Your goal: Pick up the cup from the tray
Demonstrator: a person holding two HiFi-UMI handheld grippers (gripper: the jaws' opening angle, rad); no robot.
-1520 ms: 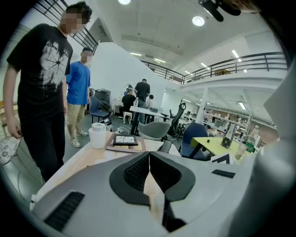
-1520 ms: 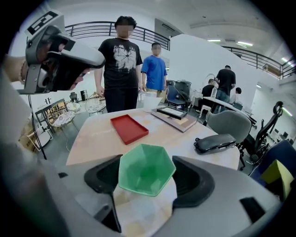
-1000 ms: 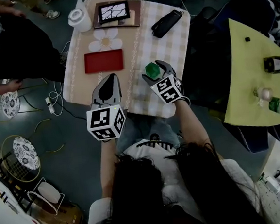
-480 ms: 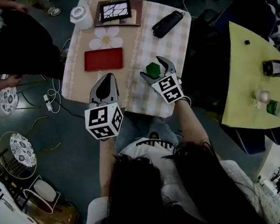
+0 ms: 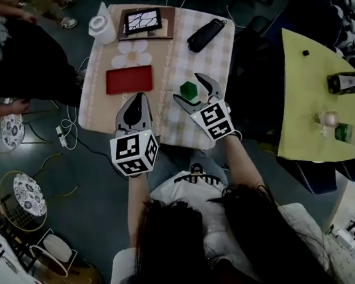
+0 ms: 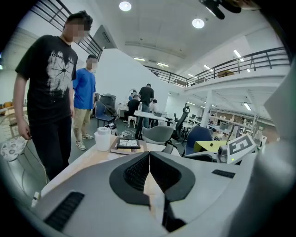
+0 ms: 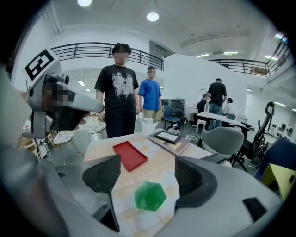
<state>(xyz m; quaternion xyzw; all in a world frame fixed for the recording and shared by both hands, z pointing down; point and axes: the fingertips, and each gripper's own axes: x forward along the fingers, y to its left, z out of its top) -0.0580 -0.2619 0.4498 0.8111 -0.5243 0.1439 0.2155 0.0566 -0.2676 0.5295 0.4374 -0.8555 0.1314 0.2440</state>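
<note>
A green faceted cup (image 5: pixel 190 91) stands on the checked tablecloth, right of the empty red tray (image 5: pixel 129 79), not on it. My right gripper (image 5: pixel 187 87) is open, one jaw on each side of the cup, and neither pad touches it. In the right gripper view the cup (image 7: pixel 150 196) sits low between the fingers of the right gripper (image 7: pixel 149 176), with the tray (image 7: pixel 130 155) beyond it to the left. My left gripper (image 5: pixel 138 97) hovers at the table's near edge below the tray. Its jaws are shut on nothing, as the left gripper (image 6: pixel 149 159) shows in its own view.
At the far end of the table (image 5: pixel 214 57) are a white container (image 5: pixel 101 26), a framed picture on a brown board (image 5: pixel 141 21), a flower mat (image 5: pixel 132 53) and a black case (image 5: pixel 205 34). A person (image 5: pixel 9 54) stands at the left. A yellow table (image 5: pixel 315 95) is on the right.
The right gripper's jaws have spread a little wider around the green cup. The left gripper has stayed in place and shut.
</note>
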